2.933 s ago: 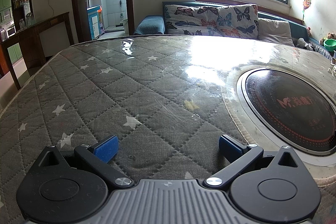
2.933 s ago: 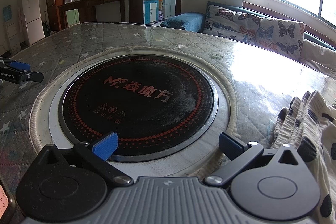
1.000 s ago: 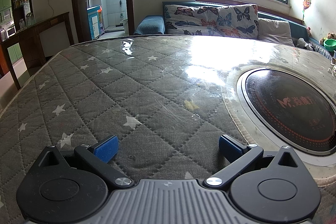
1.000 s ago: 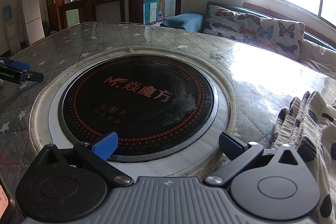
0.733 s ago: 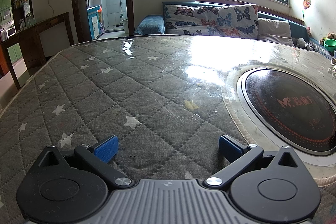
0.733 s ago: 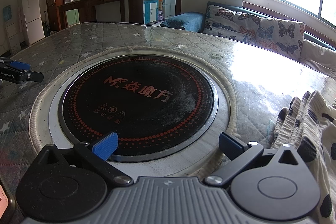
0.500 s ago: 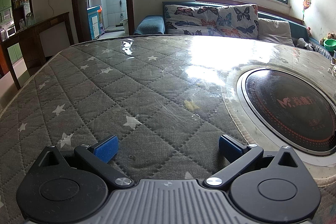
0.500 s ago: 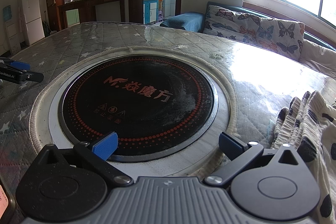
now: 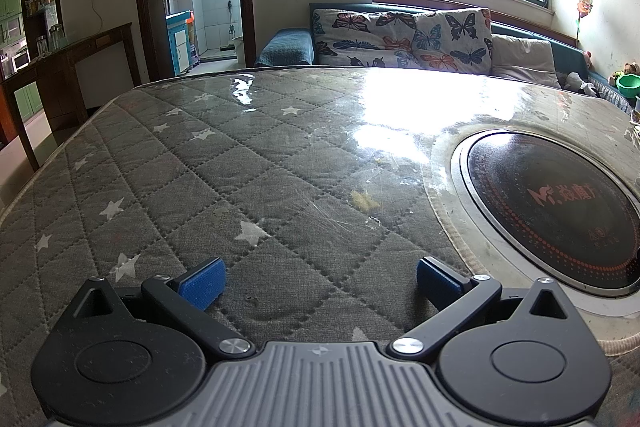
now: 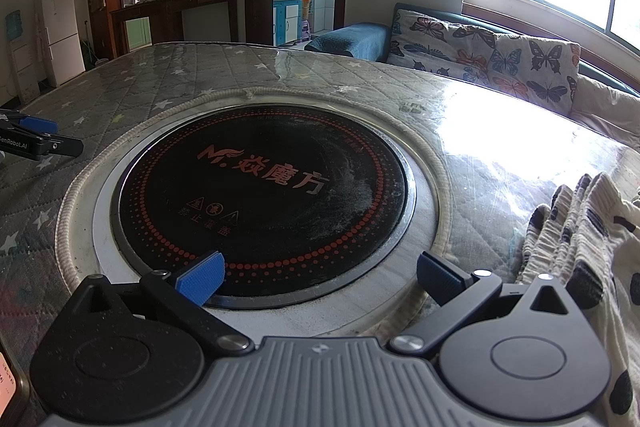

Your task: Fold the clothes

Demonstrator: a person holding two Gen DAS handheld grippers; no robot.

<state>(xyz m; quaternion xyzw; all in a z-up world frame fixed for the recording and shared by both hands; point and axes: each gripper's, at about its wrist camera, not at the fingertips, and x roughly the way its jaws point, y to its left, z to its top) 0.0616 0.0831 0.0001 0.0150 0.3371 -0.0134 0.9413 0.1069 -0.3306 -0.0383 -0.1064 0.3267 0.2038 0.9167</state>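
Note:
A cream garment with dark spots (image 10: pixel 592 251) lies crumpled on the table at the right edge of the right wrist view, just right of my right gripper (image 10: pixel 320 277). That gripper stands open over the near rim of the round black hotplate (image 10: pixel 260 195), with nothing between its blue pads. My left gripper (image 9: pixel 318 277) is open too, low over the grey star-patterned quilted table cover (image 9: pixel 240 163), empty. From the right wrist view the left gripper's fingers (image 10: pixel 38 135) show at the far left. No garment appears in the left wrist view.
The hotplate (image 9: pixel 560 207) is set into the table to the right of the left gripper. A sofa with butterfly cushions (image 9: pixel 400 39) runs along the far side under the window. A dark wooden sideboard (image 9: pixel 60 75) and a doorway stand at the left.

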